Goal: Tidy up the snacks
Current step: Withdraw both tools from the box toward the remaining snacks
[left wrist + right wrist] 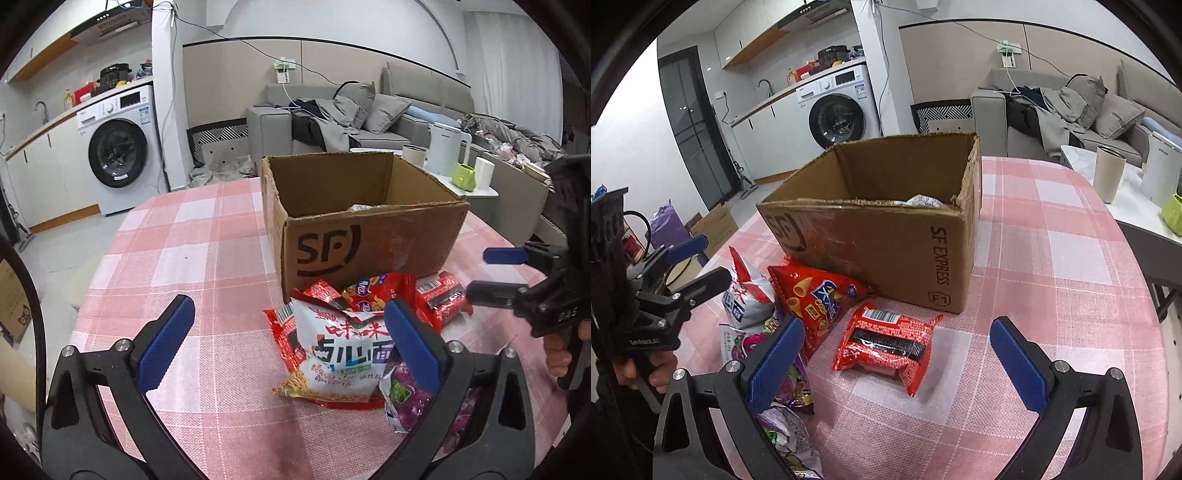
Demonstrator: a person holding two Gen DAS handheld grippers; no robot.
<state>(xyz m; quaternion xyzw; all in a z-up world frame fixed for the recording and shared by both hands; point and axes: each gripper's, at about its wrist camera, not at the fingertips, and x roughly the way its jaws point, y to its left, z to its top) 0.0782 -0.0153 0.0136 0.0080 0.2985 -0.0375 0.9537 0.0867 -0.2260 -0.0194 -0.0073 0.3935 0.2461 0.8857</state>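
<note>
Right claw: jaws spread wide, holding nothing, hovering low over the pink checked table.
Directly ahead of it: red biscuit pack lying flat on the cloth, just beyond the gap between the blue pads, slightly toward the left pad.
Pack's long axis: runs roughly across the claw's opening, a little skewed, so by my judgement the jaws would have to close over its shorter width or turn first.
Left claw: also wide open and empty; its right pad overlaps the white noodle bag in its own view, though I cannot tell whether it touches.
Snack pile: white noodle bag on top, orange-red cone-snack bag leaning beside it, purple packets nearest the person; all bunched together against the front of the box.
Cardboard box: open-topped, standing on the table just behind the snacks; something pale and wrapped already shows inside near the far corner.
Nearer claw: the right one for the red biscuit pack, which lies apart from the pile; the left one for the noodle bag.
Direction of carry: forward and up over the box's near wall, judging from the task.
Risk: crinkly bags overlap, so a grab at the pile may drag a neighbour along.
</note>
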